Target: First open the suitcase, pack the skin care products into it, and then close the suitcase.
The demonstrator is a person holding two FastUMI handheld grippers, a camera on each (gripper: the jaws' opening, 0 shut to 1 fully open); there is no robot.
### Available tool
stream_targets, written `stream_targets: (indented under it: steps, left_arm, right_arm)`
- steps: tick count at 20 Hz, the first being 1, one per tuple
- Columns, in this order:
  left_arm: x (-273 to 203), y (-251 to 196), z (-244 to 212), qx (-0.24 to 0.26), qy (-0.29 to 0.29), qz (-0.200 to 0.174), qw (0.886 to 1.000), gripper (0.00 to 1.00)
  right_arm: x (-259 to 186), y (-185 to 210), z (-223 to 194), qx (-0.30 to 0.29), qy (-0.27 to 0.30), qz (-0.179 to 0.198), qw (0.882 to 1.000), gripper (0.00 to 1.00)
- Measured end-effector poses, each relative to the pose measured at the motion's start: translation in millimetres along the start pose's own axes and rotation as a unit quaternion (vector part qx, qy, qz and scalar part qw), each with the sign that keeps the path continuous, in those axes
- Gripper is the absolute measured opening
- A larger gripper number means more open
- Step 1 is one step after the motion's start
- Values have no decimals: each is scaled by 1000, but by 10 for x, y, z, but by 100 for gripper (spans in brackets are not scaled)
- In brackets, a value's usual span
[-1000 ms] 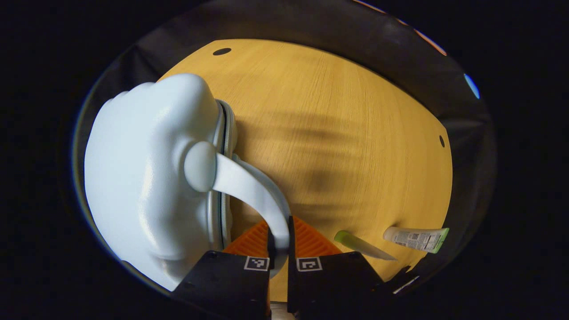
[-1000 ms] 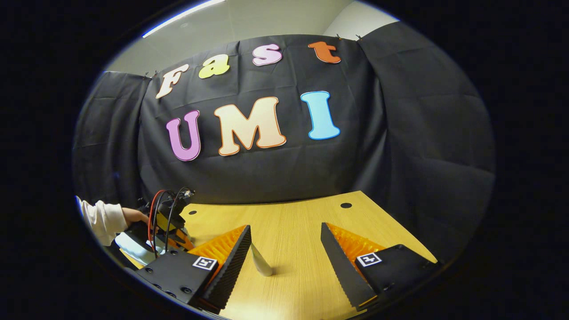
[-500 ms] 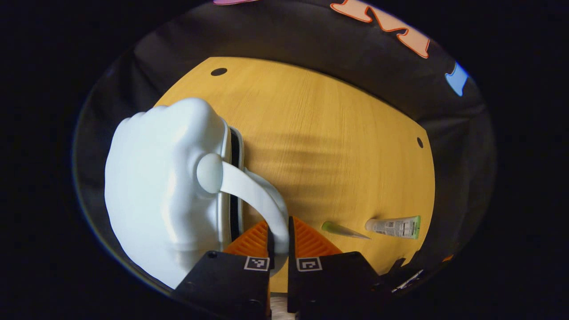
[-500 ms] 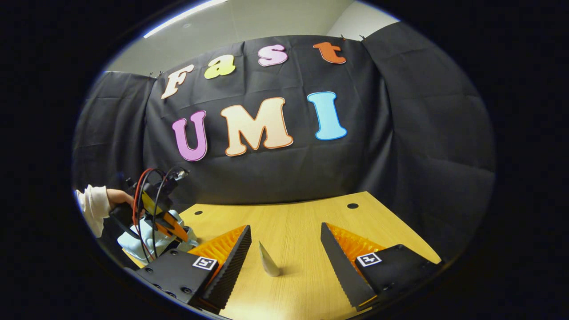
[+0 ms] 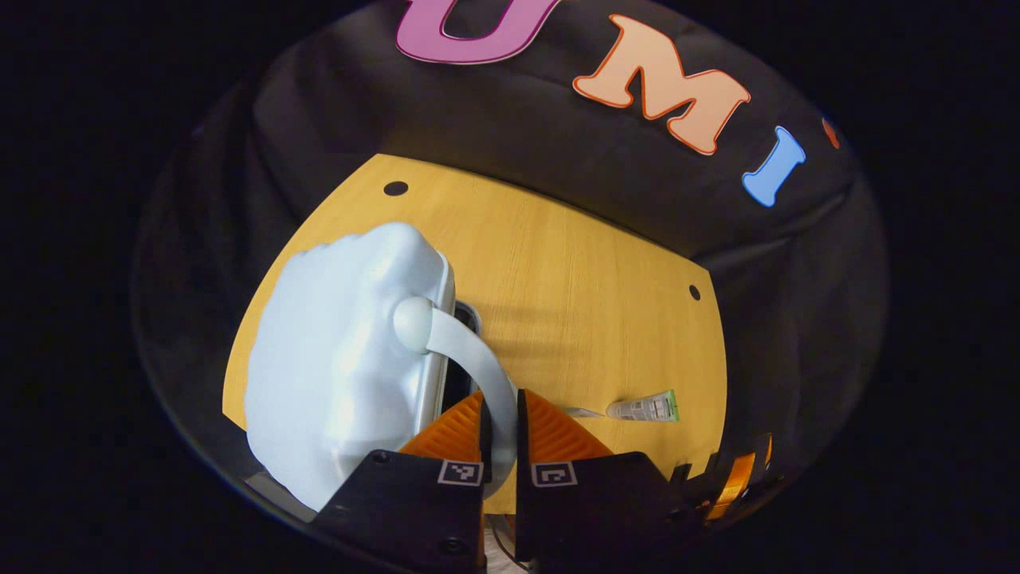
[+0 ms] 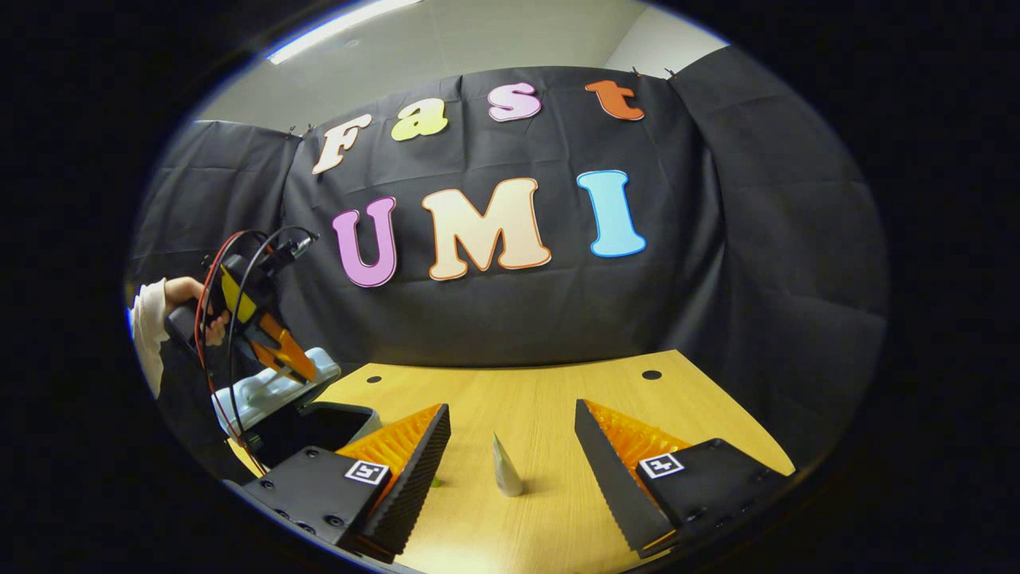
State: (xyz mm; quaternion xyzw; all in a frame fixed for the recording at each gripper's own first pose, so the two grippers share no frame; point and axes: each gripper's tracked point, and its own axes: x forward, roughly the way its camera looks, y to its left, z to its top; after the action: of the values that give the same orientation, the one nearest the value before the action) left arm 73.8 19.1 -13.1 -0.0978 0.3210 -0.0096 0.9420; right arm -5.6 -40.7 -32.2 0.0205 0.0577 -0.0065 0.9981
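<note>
The left tongs (image 5: 500,434) are clamped on the handle (image 5: 470,359) of the pale suitcase (image 5: 343,375), its lid partly raised; the right tongs (image 6: 510,454) gape wide, a tube (image 6: 504,470) on the counter (image 6: 542,399) between them; packing and closing remain.
</note>
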Motion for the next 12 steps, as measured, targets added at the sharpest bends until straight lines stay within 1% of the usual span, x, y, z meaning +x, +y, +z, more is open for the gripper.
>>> stream_targets:
  steps: [2, 5, 6, 7, 9, 11, 12]
  left_arm:
    - [-184, 90, 101, -10, -14, -8, 1000, 8]
    - [-464, 276, 226, -39, -32, -20, 999, 8]
    - [-552, 362, 274, -48, -39, -22, 998, 8]
    - [-620, 455, 329, -53, -46, -21, 997, 8]
    - [-786, 687, 453, -55, -66, -5, 996, 8]
    - [-959, 968, 555, -42, -84, 25, 995, 8]
    - [-1027, 1103, 589, -36, -88, 37, 995, 8]
  right_arm:
    - [-36, 64, 21, -1, -4, 4, 1000, 98]
    - [-81, 116, 44, -6, -8, 6, 1000, 98]
    - [-94, 133, 57, -7, -8, 7, 1000, 94]
    - [-114, 150, 48, -8, -8, 7, 1000, 98]
    - [-140, 175, 52, -11, -8, 6, 1000, 98]
    - [-158, 207, 57, -12, -9, 6, 1000, 98]
    - [-170, 234, 50, -13, -9, 6, 1000, 94]
